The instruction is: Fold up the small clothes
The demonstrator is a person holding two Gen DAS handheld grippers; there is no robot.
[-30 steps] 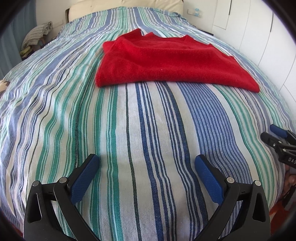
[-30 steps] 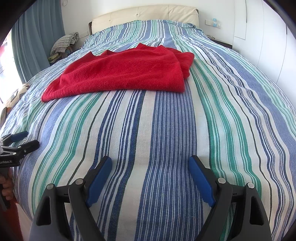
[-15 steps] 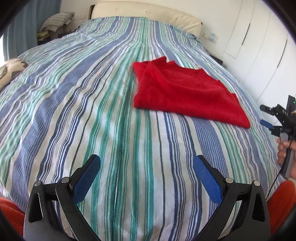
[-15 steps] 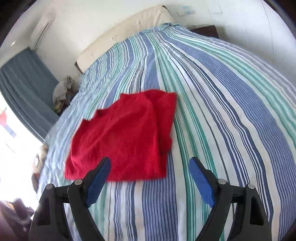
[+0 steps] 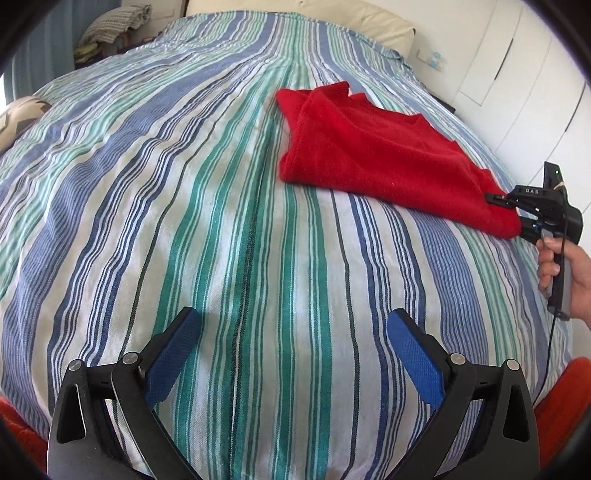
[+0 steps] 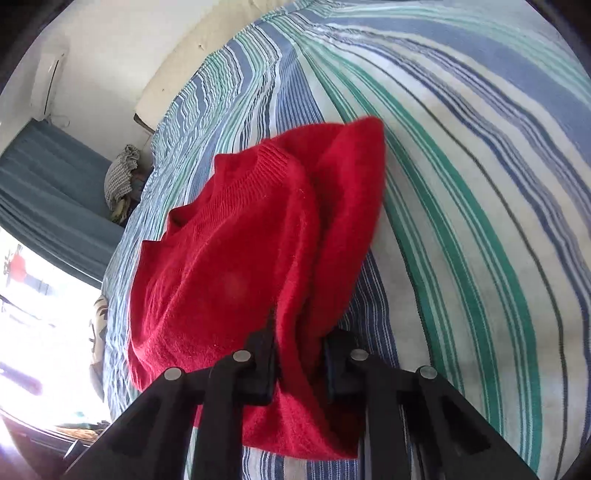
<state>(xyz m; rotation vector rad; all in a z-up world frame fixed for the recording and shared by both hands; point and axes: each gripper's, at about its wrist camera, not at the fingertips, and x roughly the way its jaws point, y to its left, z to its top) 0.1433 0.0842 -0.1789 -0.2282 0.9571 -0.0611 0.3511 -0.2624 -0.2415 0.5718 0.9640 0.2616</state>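
Observation:
A red knitted sweater (image 5: pixel 373 155) lies folded on the striped bed, right of centre in the left wrist view. My right gripper (image 6: pixel 299 365) is shut on the sweater's near edge (image 6: pixel 258 266), red fabric bunched between its fingers; it also shows in the left wrist view (image 5: pixel 517 210) at the sweater's right corner. My left gripper (image 5: pixel 291 354) is open and empty, low over the bedspread, well short of the sweater.
The striped bedspread (image 5: pixel 184 184) covers the whole bed. A cream headboard (image 5: pixel 351 14) and white wardrobe doors (image 5: pixel 535 81) stand at the back right. A pile of folded cloth (image 5: pixel 110 26) sits beside the blue curtain at the back left.
My right gripper moved in over the sweater and closed on its edge. My left gripper shifted left, so the sweater now sits further right in its view.

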